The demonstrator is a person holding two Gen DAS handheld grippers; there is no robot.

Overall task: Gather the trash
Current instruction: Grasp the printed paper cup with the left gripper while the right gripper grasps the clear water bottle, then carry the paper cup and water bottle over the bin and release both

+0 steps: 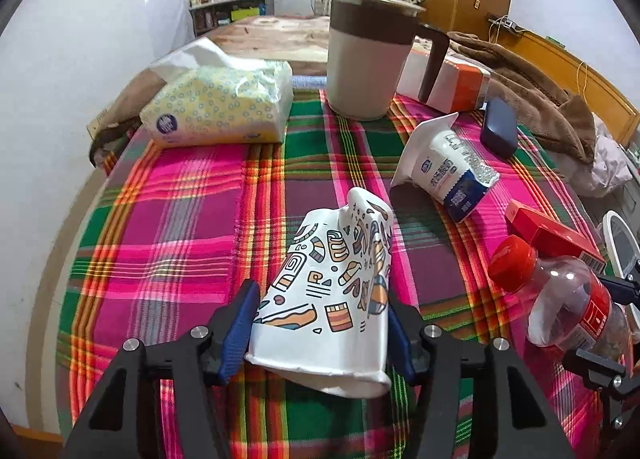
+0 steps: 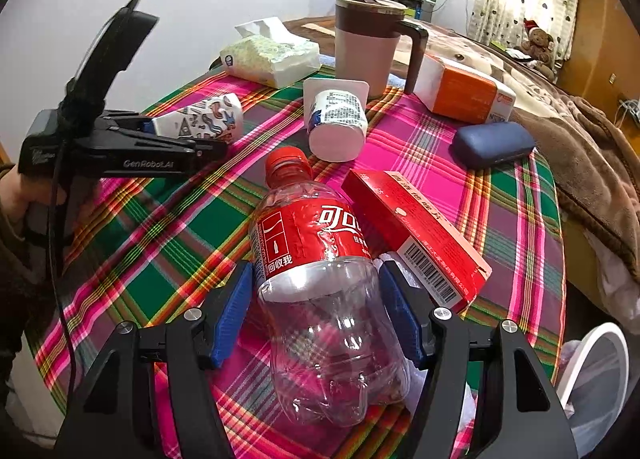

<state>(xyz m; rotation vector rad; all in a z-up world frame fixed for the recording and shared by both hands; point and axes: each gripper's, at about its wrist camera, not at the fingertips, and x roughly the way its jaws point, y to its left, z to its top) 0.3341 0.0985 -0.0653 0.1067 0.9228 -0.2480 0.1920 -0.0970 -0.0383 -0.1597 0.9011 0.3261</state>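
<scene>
a plaid tablecloth [image 1: 192, 219] is covering the table. the crumpled paper cup [image 1: 332, 299] is lying on it, squeezed by the left gripper [image 1: 320, 323]; the right gripper [image 2: 316, 315] is clasping an empty plastic bottle [image 2: 320, 279] beside a red box [image 2: 416, 235].

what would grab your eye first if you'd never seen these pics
The loud pink, green and red plaid tablecloth fills both views. In the left wrist view a crumpled patterned paper cup sits between the fingers of the left gripper. In the right wrist view an empty red-capped cola bottle lies between the fingers of the right gripper, beside a red box.
</scene>
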